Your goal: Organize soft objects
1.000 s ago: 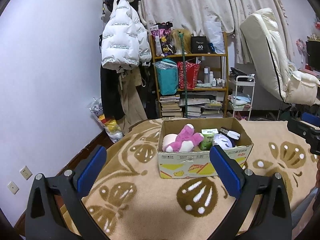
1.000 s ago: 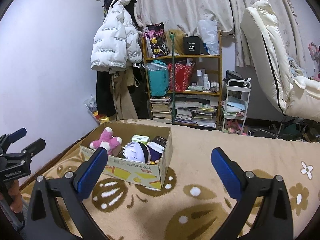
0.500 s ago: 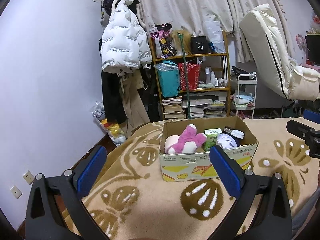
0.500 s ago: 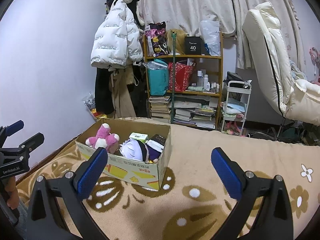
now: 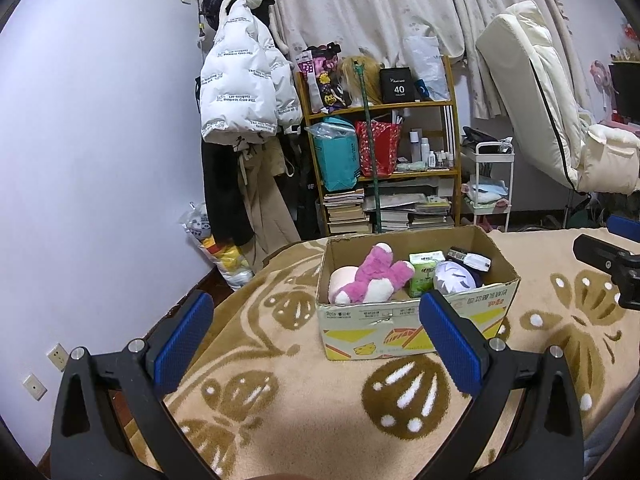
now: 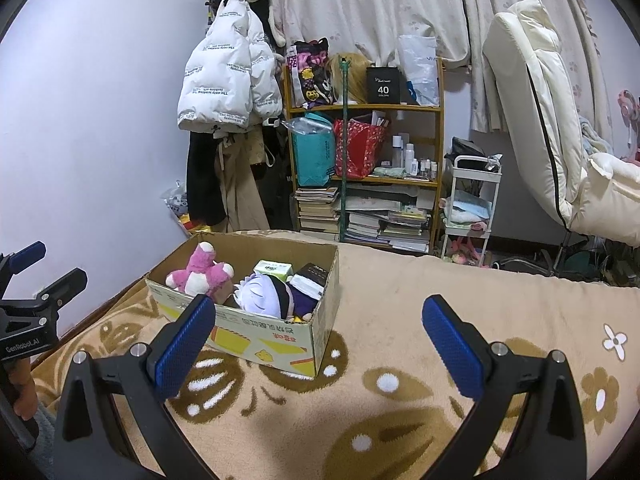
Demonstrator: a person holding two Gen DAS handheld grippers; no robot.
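Note:
A cardboard box (image 5: 404, 328) (image 6: 256, 330) stands on a beige blanket with brown flower patterns (image 5: 280, 392) (image 6: 400, 380). Inside lie a pink and white plush toy (image 5: 372, 276) (image 6: 202, 272), a pale round cushion (image 5: 342, 278), a green tissue pack (image 5: 424, 276) (image 6: 274, 269), a white-haired plush doll (image 5: 454, 276) (image 6: 264, 294) and a dark packet (image 6: 310, 278). My left gripper (image 5: 316, 338) hangs open in front of the box with nothing between its pads. To the right of the box my right gripper (image 6: 318, 342) is also open and holds nothing.
Behind the bed stand a wooden shelf (image 5: 380, 160) with bags and books, a white puffer jacket (image 5: 240, 96) on the wall, a small white trolley (image 5: 486, 192) and a tilted cream mattress (image 5: 540, 100). The bed's left edge drops to the floor by the wall.
Both grippers have risen and drawn back a little, so the box sits slightly lower and further off in each view. Both stay open; nothing in the box moved.

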